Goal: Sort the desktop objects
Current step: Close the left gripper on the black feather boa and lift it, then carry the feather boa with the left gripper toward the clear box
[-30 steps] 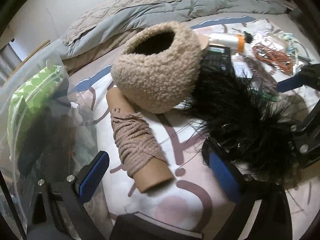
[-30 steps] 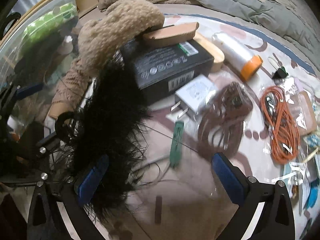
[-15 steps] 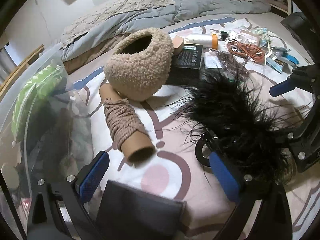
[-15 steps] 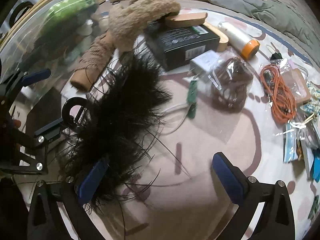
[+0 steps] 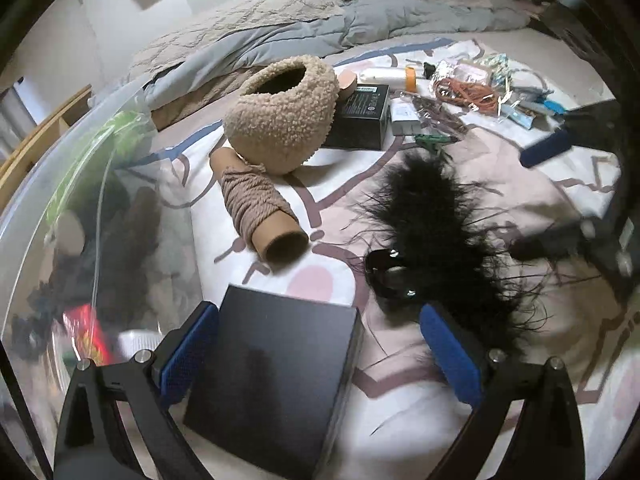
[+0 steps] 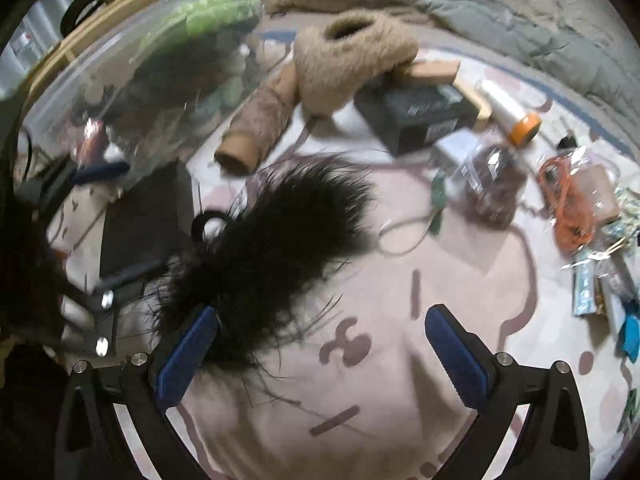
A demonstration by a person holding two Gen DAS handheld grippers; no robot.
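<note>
A black feathery tuft with a black ring [image 5: 440, 232] lies on the patterned bedsheet; it also shows in the right wrist view [image 6: 272, 232]. My left gripper [image 5: 320, 356] is open, with a flat black box [image 5: 276, 376] between its fingers. My right gripper [image 6: 320, 352] is open and empty, its left finger beside the tuft's base. A fleecy tan pouch [image 5: 284, 116] and a cardboard tube wound with tan yarn [image 5: 256, 204] lie further back.
A clear plastic bin [image 5: 80, 216] with several items stands on the left. A black carton [image 5: 360, 116], an orange-capped spool [image 6: 512, 112], an orange cable [image 6: 568, 200] and small packets [image 5: 480, 80] lie at the back right. A grey duvet [image 5: 320, 28] lies behind.
Both grippers have pulled back towards me. The black tuft has come along with them, away from the pouch. The flat black box has come into view between my left fingers.
</note>
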